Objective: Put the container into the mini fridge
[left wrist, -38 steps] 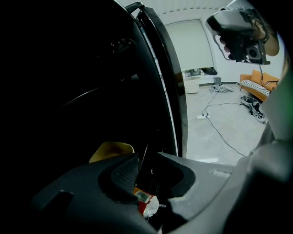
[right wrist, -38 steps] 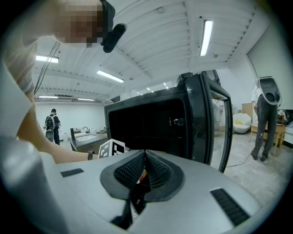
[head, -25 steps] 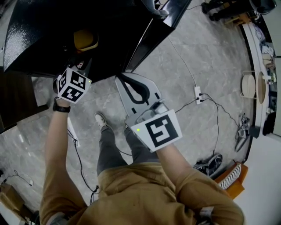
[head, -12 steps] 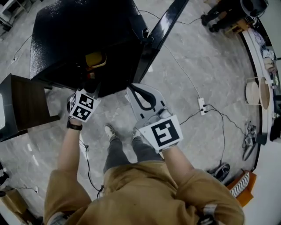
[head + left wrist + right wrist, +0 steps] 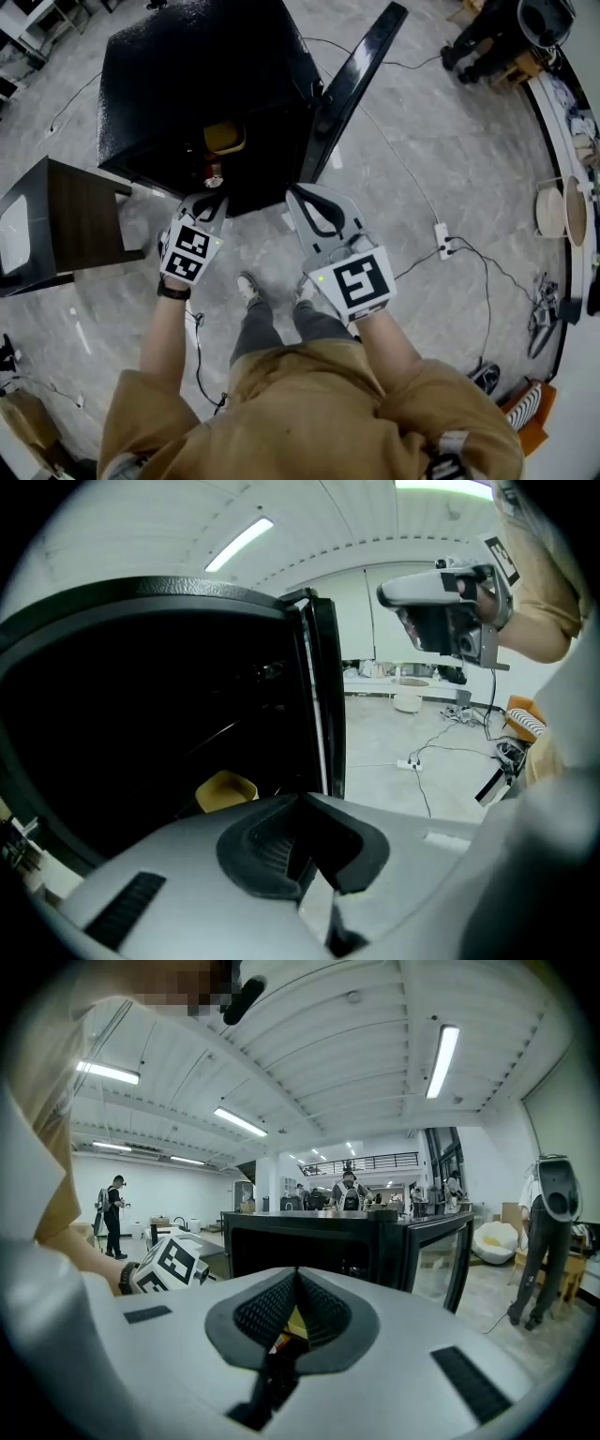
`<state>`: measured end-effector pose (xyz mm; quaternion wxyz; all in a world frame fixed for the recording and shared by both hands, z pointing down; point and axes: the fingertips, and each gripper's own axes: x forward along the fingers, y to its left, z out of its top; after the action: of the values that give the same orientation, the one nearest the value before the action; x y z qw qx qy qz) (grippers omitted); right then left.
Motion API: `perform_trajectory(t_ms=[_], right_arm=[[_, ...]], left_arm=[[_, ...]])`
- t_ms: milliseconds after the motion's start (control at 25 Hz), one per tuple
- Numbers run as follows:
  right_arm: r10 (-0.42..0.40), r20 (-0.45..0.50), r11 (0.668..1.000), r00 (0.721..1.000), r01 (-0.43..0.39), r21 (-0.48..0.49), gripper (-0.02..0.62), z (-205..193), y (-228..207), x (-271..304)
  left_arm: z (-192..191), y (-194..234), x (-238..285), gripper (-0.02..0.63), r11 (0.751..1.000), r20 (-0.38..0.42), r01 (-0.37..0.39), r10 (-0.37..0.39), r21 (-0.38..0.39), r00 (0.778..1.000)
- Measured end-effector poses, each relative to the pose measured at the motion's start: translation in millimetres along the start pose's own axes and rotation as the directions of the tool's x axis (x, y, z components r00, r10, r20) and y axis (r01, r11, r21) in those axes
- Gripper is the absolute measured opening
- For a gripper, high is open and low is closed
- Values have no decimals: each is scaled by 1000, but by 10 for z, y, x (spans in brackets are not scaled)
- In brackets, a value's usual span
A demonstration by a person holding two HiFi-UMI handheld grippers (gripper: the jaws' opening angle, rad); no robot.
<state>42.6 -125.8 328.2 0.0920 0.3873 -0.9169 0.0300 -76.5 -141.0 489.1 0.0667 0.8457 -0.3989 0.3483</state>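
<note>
Yellow container (image 5: 225, 138) in fridge (image 5: 178, 84); left gripper (image 5: 211, 197) withdrawn, shut.

Dark side table (image 5: 84, 220) stands on marble floor (image 5: 469, 159)

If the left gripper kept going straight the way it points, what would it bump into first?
Likely the open mini fridge, its dark inside near the yellow container; depth is unclear.
</note>
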Motion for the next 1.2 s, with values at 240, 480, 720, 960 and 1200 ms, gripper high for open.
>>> perform_trajectory(t_ms=[240,480,720,960,1200], right_arm=[[9,19,1000,1000,-9,-12,3,167,53,-83],[5,43,1000,999,-4,-18,3,349,117,-139],[18,64,1000,998,-16,-22,3,522,217,-158],[26,91,1000,996,-24,-18,3,695,334,-247],[15,87,1000,996,-14,-10,3,736,402,-326]], left_arm=[[158,-46,-327,3,999,52,-19,21,-38,998],[317,-52,-620,3,997,103,-28,36,-71,994],[450,-44,-900,3,992,151,-18,37,-125,988],[599,36,-1313,3,988,220,-50,82,-148,972],[756,127,-1733,3,973,328,-14,92,-231,940]])
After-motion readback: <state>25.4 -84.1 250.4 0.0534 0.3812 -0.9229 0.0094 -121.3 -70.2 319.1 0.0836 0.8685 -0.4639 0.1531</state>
